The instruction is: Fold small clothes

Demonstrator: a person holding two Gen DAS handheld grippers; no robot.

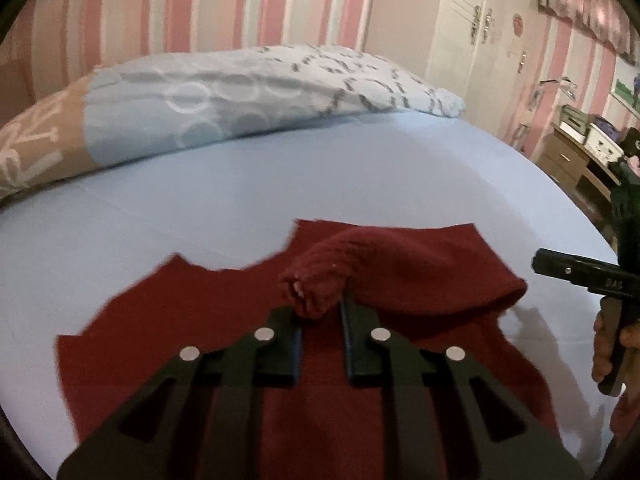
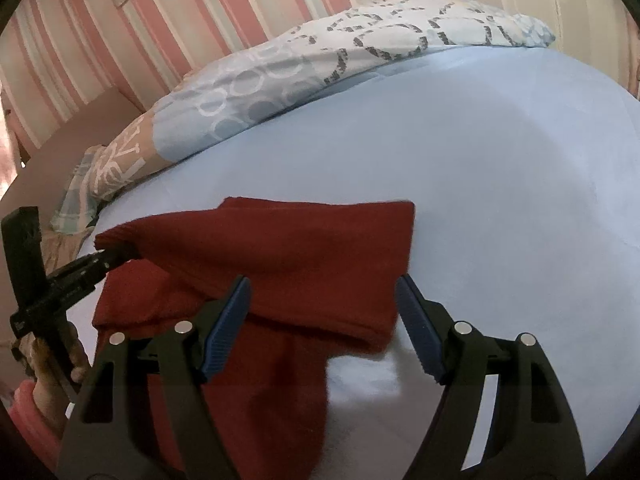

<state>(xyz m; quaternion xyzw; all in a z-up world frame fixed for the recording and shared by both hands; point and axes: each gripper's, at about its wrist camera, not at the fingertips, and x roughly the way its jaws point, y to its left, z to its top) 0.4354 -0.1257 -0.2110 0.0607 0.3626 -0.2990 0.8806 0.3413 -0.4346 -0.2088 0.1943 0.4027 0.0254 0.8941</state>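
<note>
Pale blue sheeting covers the bed (image 1: 360, 168), the biggest thing in either view, with a circle-patterned quilt (image 1: 248, 92) bunched along its far edge under a pink-striped wall (image 1: 180, 0). Spread on the sheet close to both cameras lies the dark red knit garment (image 2: 304, 248), a small jumper by the look of it, its body running toward the person and one part already doubled across the top, so the folded band's long axis runs side to side. The garment sits directly ahead of and below both tongs; the left one is the nearer, in contact at the garment's left end, while the right hangs over the opposite end. The left tongs (image 1: 320, 310) are pinched nearly shut on a ribbed cuff or hem (image 1: 312, 284), which bunches up between the tips and is raised clear of the cloth below; the right wrist view shows that same end hoisted at the picture's left. The right tongs (image 2: 324, 306) stand wide apart, blue pads either side of the folded band's near edge, with no pad visibly pressing the cloth and nothing gripped. My reading is that the coming move turns on carrying the lifted cuff across the band's length toward the right side, with the right tongs free to pin or catch the far end.
</note>
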